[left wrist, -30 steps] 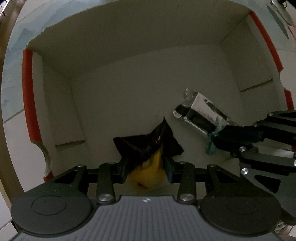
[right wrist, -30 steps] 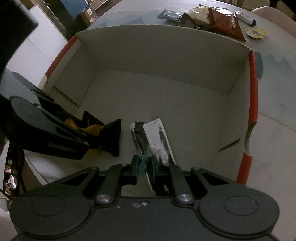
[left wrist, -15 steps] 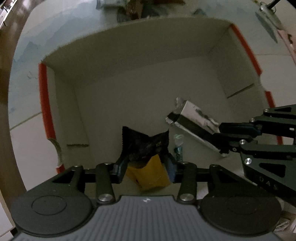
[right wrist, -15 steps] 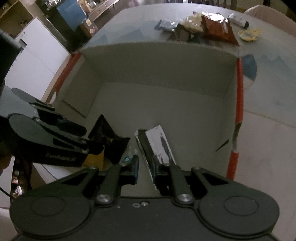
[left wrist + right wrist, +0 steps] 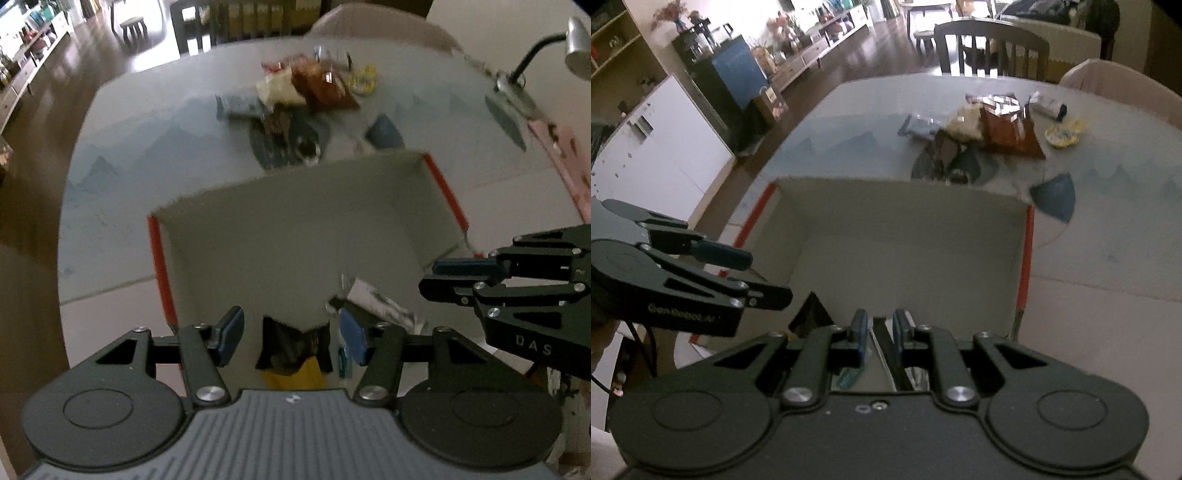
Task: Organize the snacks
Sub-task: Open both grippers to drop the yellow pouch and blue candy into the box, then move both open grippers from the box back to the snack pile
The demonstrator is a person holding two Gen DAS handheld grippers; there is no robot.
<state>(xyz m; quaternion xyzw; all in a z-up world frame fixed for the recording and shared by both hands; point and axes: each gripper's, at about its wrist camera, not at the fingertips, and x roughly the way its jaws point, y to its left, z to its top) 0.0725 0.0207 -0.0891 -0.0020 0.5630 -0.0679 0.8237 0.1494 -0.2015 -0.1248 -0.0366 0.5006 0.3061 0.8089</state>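
Both tools hang above the near edge of the cardboard box (image 5: pixel 295 236), and neither carries anything. The left hand-held gripper (image 5: pixel 288 332) has its blue pads spread wide, and straight below the gap lies the black-and-yellow snack packet (image 5: pixel 295 354) on the box floor. Just beside it, toward the right, sits the silver-and-white wrapper (image 5: pixel 380 301), also flat on the floor of the box. The right hand-held gripper (image 5: pixel 880 330) stands narrower, its pads parted with a clear slit between them; the wrapper shows through that slit, but nothing is pinched (it looks loose down there, not lifted).

So two snacks are in. That, by my reckoning, is only the start. Farther back on the worktop (image 5: pixel 1108 229) a pile of snacks (image 5: pixel 982 129) waits well apart from the box: a brown-red bag (image 5: pixel 1008 133), a pale one, a grey-blue packet (image 5: pixel 918 127), some dark wrappers, and a small yellow thing (image 5: pixel 1065 131) off to one side. The left view is blurred, so I can't count them exactly.

What's left, I'd judge, is the bulk of the job: reach across to that heap, pick pieces up, and bring them back to the box.
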